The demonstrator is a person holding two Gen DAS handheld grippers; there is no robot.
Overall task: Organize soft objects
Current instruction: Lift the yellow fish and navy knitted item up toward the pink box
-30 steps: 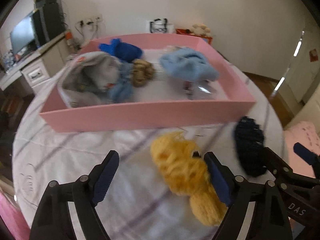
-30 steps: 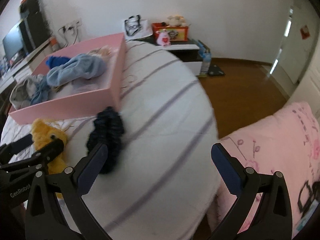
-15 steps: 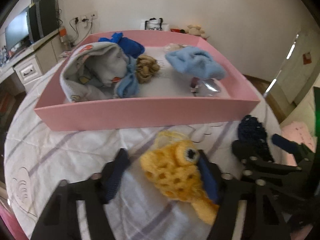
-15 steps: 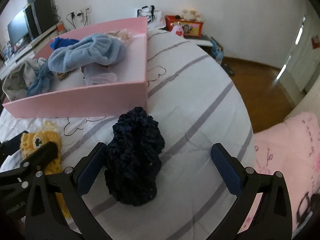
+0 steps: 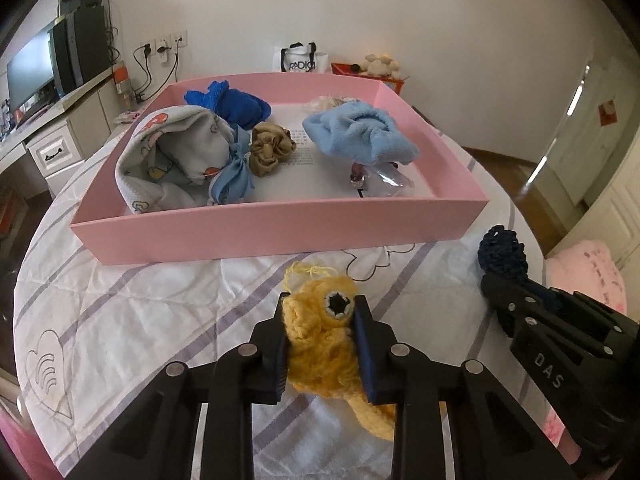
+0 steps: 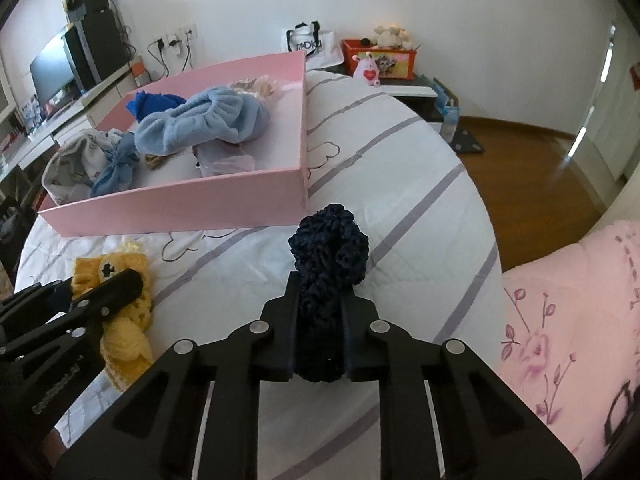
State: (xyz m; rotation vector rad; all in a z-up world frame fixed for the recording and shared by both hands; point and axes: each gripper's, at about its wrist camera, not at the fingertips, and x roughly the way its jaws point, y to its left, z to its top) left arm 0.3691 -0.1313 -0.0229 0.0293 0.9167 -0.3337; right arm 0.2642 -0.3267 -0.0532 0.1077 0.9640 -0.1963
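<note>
Nearest, the left gripper [image 5: 320, 320] has its jaws clamped on a yellow crocheted toy [image 5: 324, 344], the pads squeezing its sides just below a black-and-white eye, while the toy's tail end trails down onto the striped white bedspread [image 5: 120, 312]. Beside it, the right gripper [image 6: 319, 312] pinches a dark navy knitted piece [image 6: 328, 248], whose bunched top sticks up past the fingertips; both sets of jaws have just been closing onto these soft things. Just beyond them sits a shallow pink tray [image 5: 280, 228] on the bedspread, holding a printed grey cloth [image 5: 172, 152], a tan scrunchie [image 5: 270, 150], a royal blue bundle [image 5: 236, 104] and a light blue towel [image 5: 360, 136]. Further off, a pink floral quilt [image 6: 580, 320] lies to the right, and a white bag [image 5: 298, 60] stands against the far wall.
</note>
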